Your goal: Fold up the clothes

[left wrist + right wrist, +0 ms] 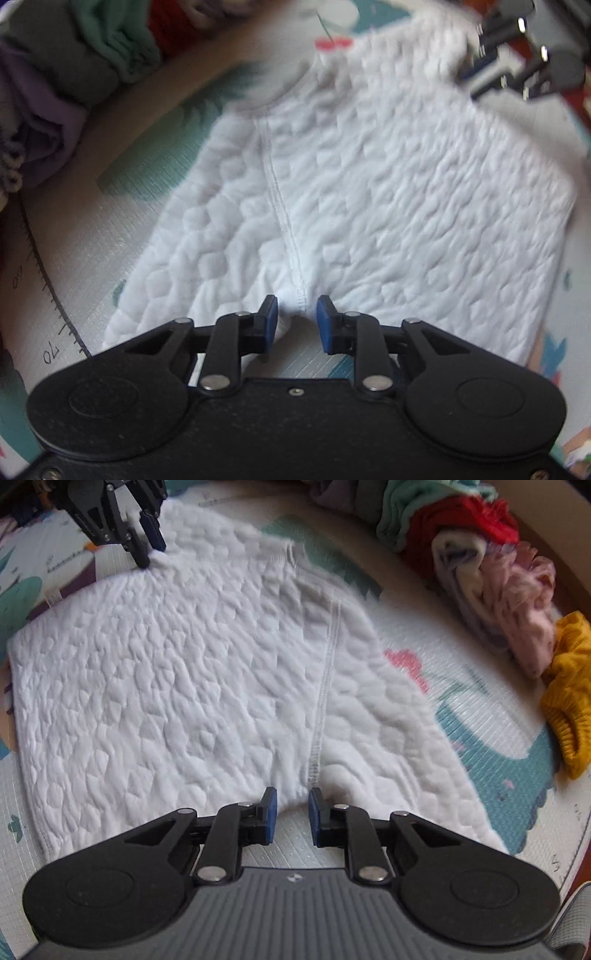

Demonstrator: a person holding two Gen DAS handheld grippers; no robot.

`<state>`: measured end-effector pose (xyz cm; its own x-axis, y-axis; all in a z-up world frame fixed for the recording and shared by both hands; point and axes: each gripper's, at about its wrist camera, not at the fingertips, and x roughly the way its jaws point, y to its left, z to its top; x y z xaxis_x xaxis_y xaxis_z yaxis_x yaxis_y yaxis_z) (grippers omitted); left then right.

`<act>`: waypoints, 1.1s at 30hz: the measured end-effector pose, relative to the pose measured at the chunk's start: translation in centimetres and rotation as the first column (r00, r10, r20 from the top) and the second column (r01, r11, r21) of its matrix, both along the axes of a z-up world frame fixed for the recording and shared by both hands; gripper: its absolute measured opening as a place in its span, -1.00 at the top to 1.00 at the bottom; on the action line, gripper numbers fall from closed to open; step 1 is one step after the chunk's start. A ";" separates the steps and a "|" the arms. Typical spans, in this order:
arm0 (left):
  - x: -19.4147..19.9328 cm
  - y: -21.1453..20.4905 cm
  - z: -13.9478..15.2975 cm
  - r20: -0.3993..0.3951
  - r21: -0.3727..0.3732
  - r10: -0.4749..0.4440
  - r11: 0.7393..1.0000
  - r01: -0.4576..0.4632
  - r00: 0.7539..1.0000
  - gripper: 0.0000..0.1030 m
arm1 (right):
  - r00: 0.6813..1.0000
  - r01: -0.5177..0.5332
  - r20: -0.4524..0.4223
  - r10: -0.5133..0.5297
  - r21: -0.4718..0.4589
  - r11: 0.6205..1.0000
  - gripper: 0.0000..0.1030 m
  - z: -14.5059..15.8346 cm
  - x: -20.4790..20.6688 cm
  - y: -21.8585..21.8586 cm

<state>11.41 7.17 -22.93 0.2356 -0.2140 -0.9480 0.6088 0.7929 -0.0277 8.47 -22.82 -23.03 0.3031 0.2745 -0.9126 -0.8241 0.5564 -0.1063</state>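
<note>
- Patterned play mat (122, 229) on the floor carries the white quilted garment (369, 192), lying flat.
- Left claw (297, 321) and right claw (291, 808) both stand apart, each straddling a seam at the garment's edge.
- Risk: thick fabric may slip out when the pads close unevenly.
- Readable writing: "70" on the mat's ruler (51, 354).

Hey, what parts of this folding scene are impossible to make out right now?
- White garment far collar: motion-blurred, left wrist view.
- Right hand-held gripper: blurred, cut by the frame edge, left wrist view.
- Clothes pile: cropped by the fisheye rim, right wrist view; separate items unclear.
</note>
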 end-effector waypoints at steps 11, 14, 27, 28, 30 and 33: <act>2.3 4.6 -3.4 0.012 0.181 0.134 0.974 -0.134 0.991 0.11 | 0.999 0.031 0.016 -0.030 -0.069 0.997 0.61 -2.5 2.8 0.6; 3.2 5.2 -2.9 -0.030 0.185 0.109 0.977 -0.101 0.994 0.24 | 1.000 0.028 -0.008 -0.029 -0.076 0.997 0.61 -2.0 3.1 0.9; 4.0 -0.5 -5.0 0.050 0.094 0.076 0.992 -0.081 0.996 0.28 | 0.991 0.134 0.013 -0.133 -0.035 0.990 0.60 -2.4 6.8 1.5; 4.3 -0.5 -5.0 0.066 0.095 0.085 0.991 -0.091 0.994 0.29 | 0.990 0.144 0.020 -0.143 -0.035 0.989 0.55 -2.4 7.2 1.6; 5.3 -0.5 -5.0 0.115 0.116 0.104 0.986 -0.117 0.988 0.29 | 0.986 0.166 0.040 -0.164 -0.039 0.985 0.50 -2.2 8.0 2.0; 6.9 -0.5 -5.1 0.137 0.136 0.115 0.982 -0.133 0.984 0.30 | 0.979 0.197 0.066 -0.193 -0.049 0.979 0.42 -2.3 9.6 2.7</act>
<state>18.35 6.65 -27.99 0.3727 -0.0389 -0.9271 0.4966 0.8524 0.1639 18.08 -20.12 -25.36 0.4006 0.1545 -0.9031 -0.6916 0.6976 -0.1875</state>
